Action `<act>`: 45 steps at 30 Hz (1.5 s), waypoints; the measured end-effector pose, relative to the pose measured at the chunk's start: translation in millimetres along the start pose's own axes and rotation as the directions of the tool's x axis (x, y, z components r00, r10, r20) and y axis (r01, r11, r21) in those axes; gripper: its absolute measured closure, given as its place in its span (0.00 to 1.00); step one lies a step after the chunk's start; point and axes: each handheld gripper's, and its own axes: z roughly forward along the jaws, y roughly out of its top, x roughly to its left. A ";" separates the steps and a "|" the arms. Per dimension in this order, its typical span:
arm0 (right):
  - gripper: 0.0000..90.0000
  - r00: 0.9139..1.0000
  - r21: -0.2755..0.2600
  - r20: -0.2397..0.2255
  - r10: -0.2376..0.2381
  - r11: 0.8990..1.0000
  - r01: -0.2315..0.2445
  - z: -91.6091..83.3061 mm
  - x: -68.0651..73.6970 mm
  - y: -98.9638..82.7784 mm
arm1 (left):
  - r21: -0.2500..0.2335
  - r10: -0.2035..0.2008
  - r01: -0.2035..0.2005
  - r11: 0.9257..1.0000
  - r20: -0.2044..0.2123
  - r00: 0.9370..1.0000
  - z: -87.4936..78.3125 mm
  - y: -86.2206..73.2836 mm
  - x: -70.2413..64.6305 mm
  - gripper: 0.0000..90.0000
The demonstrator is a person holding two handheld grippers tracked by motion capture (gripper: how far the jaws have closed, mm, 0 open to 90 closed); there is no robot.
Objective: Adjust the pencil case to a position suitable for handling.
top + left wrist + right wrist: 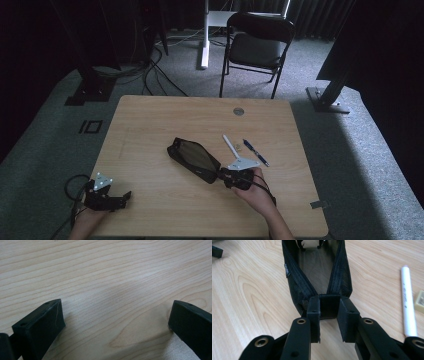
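At counter centre: black mesh pouch (194,160), unzipped | right tool (329,315) clamped on its near end | left tool (116,322) open, idle | step: dragging pouch; next: steady it, load white pen (408,302).

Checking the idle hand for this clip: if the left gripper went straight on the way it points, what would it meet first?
Probably nothing: the left gripper, jaws open, points right across bare table, nearer the person than the black mesh pouch. Depth is unclear.
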 end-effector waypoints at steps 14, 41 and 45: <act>0.81 0.998 -0.001 0.040 0.058 0.998 -0.058 -40.9 -10.0 -36.5 | 0.000 0.002 -0.002 1.000 0.000 1.000 0.0 -0.1 0.1 0.00; 0.81 0.983 -0.023 0.119 0.140 0.990 -0.139 -99.1 -13.3 -79.7 | 0.000 0.002 -0.002 1.000 0.000 1.000 0.0 0.0 0.1 0.00; 0.81 0.982 -0.021 0.131 0.138 0.990 -0.136 -104.0 -13.3 -81.7 | 0.000 0.002 -0.002 1.000 0.000 1.000 0.0 0.0 0.1 0.00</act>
